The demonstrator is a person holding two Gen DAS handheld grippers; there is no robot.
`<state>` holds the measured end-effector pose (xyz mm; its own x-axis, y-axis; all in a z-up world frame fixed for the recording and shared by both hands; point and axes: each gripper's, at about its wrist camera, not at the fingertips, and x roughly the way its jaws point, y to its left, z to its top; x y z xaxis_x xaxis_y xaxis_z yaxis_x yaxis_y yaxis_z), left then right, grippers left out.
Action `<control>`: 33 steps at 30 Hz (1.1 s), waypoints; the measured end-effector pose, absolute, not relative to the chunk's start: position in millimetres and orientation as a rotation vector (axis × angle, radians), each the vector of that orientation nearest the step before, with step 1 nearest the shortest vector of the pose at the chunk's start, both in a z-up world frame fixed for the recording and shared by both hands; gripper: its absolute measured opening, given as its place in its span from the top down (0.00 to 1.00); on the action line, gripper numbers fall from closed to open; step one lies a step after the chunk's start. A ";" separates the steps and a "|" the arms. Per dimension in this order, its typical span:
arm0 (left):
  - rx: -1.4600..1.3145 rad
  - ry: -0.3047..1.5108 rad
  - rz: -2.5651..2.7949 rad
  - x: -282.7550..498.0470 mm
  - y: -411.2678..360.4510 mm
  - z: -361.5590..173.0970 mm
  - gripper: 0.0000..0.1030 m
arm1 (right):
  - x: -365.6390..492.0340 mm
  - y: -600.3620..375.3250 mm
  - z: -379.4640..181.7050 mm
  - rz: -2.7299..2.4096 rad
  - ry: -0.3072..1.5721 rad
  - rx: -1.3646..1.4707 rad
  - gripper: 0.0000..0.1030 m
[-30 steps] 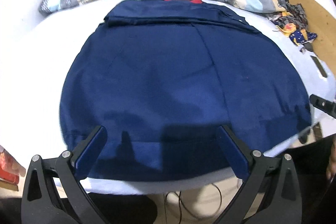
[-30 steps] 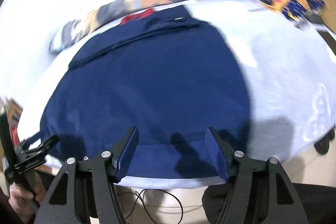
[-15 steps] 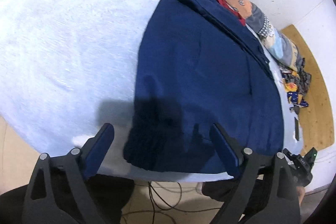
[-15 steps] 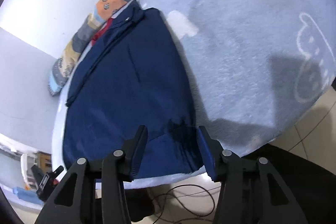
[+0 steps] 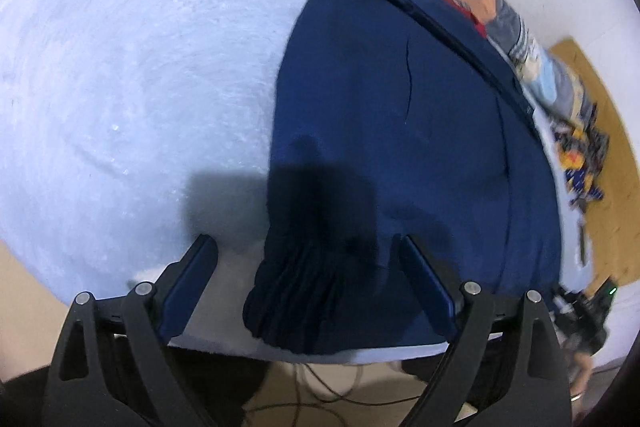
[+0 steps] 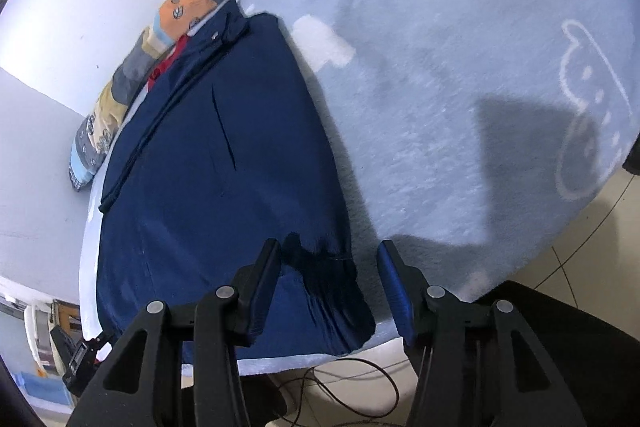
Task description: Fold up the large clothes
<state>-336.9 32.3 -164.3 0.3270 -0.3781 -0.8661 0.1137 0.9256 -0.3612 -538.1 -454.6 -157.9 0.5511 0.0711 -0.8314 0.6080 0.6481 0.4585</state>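
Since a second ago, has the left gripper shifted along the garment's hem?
Yes. The left gripper has swung from mid-hem to the navy garment's left corner; bare blue blanket now fills the view's left.

the left gripper (image 5: 306, 281) and right gripper (image 6: 328, 285) look alike: black angular plastic frames with triangular cut-outs, round silver screws at the joints, and flat blue pads lining the inner faces of their fingers (image 5: 188, 281).
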 end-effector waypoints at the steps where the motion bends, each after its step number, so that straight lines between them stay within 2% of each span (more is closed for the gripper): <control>1: -0.219 1.192 -0.319 -337.2 28.3 -164.9 0.10 | -536.2 -454.0 -160.2 -0.364 0.963 0.821 0.48; 6: -0.108 1.158 -0.295 -342.4 12.9 -163.8 0.11 | -526.6 -441.2 -166.9 -0.321 0.993 0.774 0.49; 7: -0.086 1.140 -0.314 -345.7 9.0 -159.7 0.17 | -522.8 -431.8 -163.6 -0.288 1.002 0.723 0.52; 8: -0.059 1.119 -0.320 -347.7 2.7 -156.5 0.34 | -520.8 -424.0 -158.6 -0.250 0.992 0.682 0.72; 9: -0.023 1.089 -0.321 -351.0 -1.0 -151.9 0.46 | -519.5 -419.1 -155.2 -0.221 0.985 0.663 0.82; 10: -0.005 1.073 -0.320 -352.4 -2.8 -149.4 0.47 | -518.6 -414.3 -149.9 -0.194 0.968 0.639 0.82; 14: -0.056 1.088 -0.318 -346.7 4.7 -153.3 0.47 | -519.7 -420.8 -153.0 -0.238 0.981 0.653 0.82; 15: -0.054 1.088 -0.317 -346.4 2.9 -154.1 0.47 | -520.3 -422.5 -154.1 -0.245 0.981 0.662 0.77; 16: -0.043 1.085 -0.314 -347.2 1.1 -154.7 0.46 | -521.7 -423.4 -154.3 -0.250 0.979 0.666 0.77; 17: -0.027 1.077 -0.309 -348.3 -1.2 -155.0 0.40 | -521.3 -422.8 -154.3 -0.251 0.982 0.658 0.77; 18: -0.009 1.076 -0.303 -348.0 -0.7 -156.3 0.25 | -520.3 -420.1 -153.9 -0.260 0.988 0.630 0.77; 19: 0.015 1.083 -0.295 -348.1 -4.3 -159.2 0.19 | -518.2 -416.0 -153.8 -0.268 0.999 0.592 0.75; 20: 0.026 1.082 -0.292 -348.4 -7.9 -159.0 0.18 | -515.3 -411.0 -153.2 -0.274 1.011 0.552 0.73; 25: 0.027 1.066 -0.284 -348.7 -10.5 -162.1 0.16 | -508.9 -398.6 -155.1 -0.309 1.038 0.411 0.72; 26: 0.029 1.059 -0.280 -349.6 -12.0 -162.0 0.17 | -508.2 -396.2 -155.1 -0.312 1.042 0.388 0.77; 28: 0.064 1.025 -0.293 -354.2 -18.2 -157.7 0.30 | -507.6 -389.3 -153.2 -0.314 1.043 0.330 0.81; 29: 0.092 0.996 -0.291 -358.5 -21.3 -152.9 0.45 | -506.2 -384.8 -151.9 -0.318 1.041 0.297 0.83; 30: 0.115 0.974 -0.295 -361.3 -24.6 -149.1 0.66 | -506.4 -381.4 -150.4 -0.322 1.036 0.267 0.84; 31: 0.131 0.959 -0.295 -362.9 -26.7 -147.1 0.72 | -507.0 -375.9 -147.5 -0.326 1.025 0.222 0.84; 33: 0.147 0.958 -0.287 -363.5 -28.0 -147.5 0.72 | -505.2 -367.2 -144.4 -0.335 1.015 0.167 0.85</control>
<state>-363.5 -28.0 -147.5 0.5412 -0.1764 -0.8222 0.3055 0.9522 -0.0032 -505.2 -367.2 -144.4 0.4822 -0.1965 -0.8538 0.3497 0.9367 -0.0180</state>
